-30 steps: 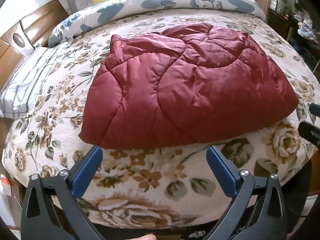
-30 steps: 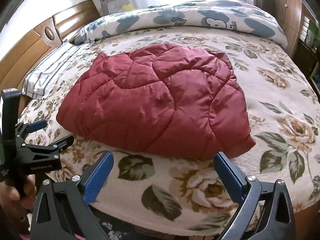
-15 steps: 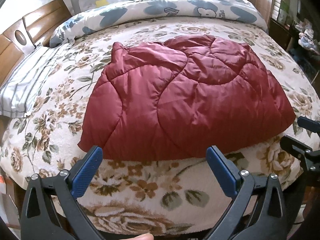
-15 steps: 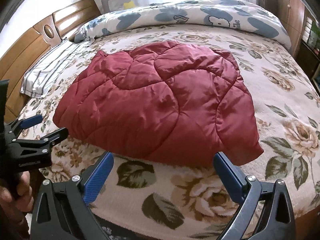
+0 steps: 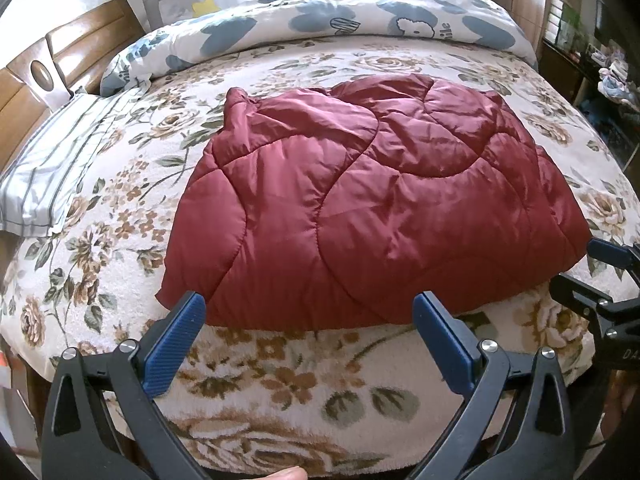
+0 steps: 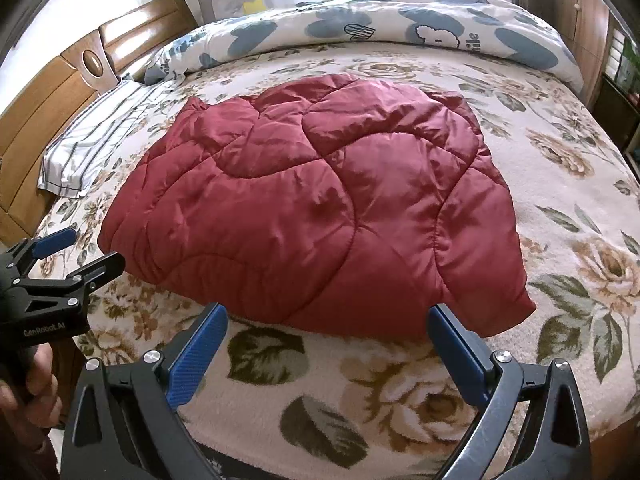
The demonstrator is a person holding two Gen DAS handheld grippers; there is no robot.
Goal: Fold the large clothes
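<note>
A dark red quilted jacket (image 5: pixel 372 200) (image 6: pixel 320 208) lies spread flat on a floral bed cover (image 5: pixel 288 368) (image 6: pixel 344 376). My left gripper (image 5: pixel 310 312) is open just in front of the jacket's near hem, toward its left corner, with nothing between its blue pads. My right gripper (image 6: pixel 326 322) is open at the near hem toward the right corner, also holding nothing. Each gripper shows in the other's view: the right one (image 5: pixel 592 268) at the right edge, the left one (image 6: pixel 76 252) at the left edge, held by a hand (image 6: pixel 28 384).
A folded blue-and-white duvet (image 5: pixel 340 20) (image 6: pixel 360 24) lies along the far side. A striped pillow (image 5: pixel 52 160) (image 6: pixel 96 132) and wooden headboard (image 5: pixel 60 60) (image 6: pixel 60 92) are on the left. Shelves and clutter (image 5: pixel 592 64) stand to the right of the bed.
Both grippers have moved forward over the bed edge, closer to the jacket's near hem. Both stayed open. The jacket has not moved.
</note>
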